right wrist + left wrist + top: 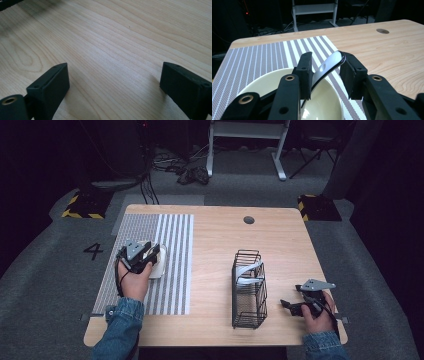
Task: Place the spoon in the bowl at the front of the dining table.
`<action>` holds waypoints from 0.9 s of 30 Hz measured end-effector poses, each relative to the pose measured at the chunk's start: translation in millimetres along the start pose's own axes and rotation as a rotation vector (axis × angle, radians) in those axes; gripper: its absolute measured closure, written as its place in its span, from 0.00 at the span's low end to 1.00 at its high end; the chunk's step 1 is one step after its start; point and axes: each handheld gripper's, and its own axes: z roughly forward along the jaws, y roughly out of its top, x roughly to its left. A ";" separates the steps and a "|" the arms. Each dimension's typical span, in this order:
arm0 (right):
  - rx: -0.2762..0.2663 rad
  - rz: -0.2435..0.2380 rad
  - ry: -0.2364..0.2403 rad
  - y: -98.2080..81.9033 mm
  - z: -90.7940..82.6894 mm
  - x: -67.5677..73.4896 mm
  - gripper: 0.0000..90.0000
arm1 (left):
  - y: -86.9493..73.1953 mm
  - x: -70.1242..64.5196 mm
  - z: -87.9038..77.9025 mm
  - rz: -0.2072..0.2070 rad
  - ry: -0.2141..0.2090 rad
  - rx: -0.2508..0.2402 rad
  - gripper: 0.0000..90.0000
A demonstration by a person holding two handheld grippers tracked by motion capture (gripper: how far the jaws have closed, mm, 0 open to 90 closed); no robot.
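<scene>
High view: floor mark [93, 251] reads "4", at 9 o'clock from left gripper [150, 256], jaws loosely around spoon [328, 67]; right gripper [113, 85] open.

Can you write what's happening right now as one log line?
left gripper: jaws around spoon over bowl | right gripper: open, nothing held | wire basket: mid-table

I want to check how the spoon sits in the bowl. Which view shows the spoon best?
The left gripper view: the spoon leans on the bowl rim, close up between the left gripper fingers. In the high view the hand and gripper cover it. The right gripper view faces bare table.
</scene>
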 end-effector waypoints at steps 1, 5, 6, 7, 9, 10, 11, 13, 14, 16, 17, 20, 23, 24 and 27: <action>0.000 0.000 0.000 0.0 0.0 0.0 0.10 | -0.3 -1.0 0.7 0.002 -0.002 0.002 0.69; 0.000 0.001 0.000 0.0 0.0 0.0 0.10 | -2.5 -4.9 3.6 0.009 -0.008 0.015 0.69; 0.000 0.000 0.000 0.0 0.0 0.0 0.10 | -3.5 -6.1 4.7 0.015 -0.004 0.018 0.68; 0.000 0.000 0.000 0.0 0.0 0.0 0.10 | -4.7 -7.4 6.0 0.020 -0.002 0.022 0.68; 0.000 0.000 0.000 0.0 0.0 0.0 0.10 | -7.0 -9.9 8.6 0.026 -0.002 0.025 0.68; 0.000 0.000 0.000 0.0 0.0 0.0 0.10 | -7.6 -11.0 9.4 0.030 -0.002 0.030 0.68; 0.000 0.000 0.000 0.0 0.0 0.0 0.10 | -7.9 -11.9 10.2 0.034 -0.001 0.033 0.67; 0.000 0.000 0.000 0.0 0.0 0.0 0.10 | -8.5 -13.5 11.8 0.041 0.001 0.034 0.67; 0.000 0.000 0.000 0.0 0.0 0.0 0.10 | -8.7 -14.3 12.2 0.043 0.000 0.037 0.67; 0.000 0.000 0.000 0.0 0.0 0.0 0.10 | -9.2 -15.4 13.2 0.046 0.000 0.041 0.66; 0.000 0.000 0.000 0.0 0.0 0.0 0.10 | -9.7 -16.0 13.9 0.047 -0.001 0.040 0.66; 0.000 0.000 0.000 0.0 0.0 0.0 0.10 | -11.1 -18.2 15.3 0.065 0.000 0.055 0.66; 0.000 0.000 0.000 0.0 0.0 0.0 0.10 | -12.0 -20.1 16.1 0.074 -0.001 0.064 0.65; 0.000 0.000 0.000 0.0 0.0 0.0 0.10 | -12.2 -20.3 16.4 0.071 -0.003 0.064 0.64; 0.000 0.000 0.000 0.0 0.0 0.0 0.10 | -12.8 -21.8 16.8 0.052 -0.018 0.065 0.59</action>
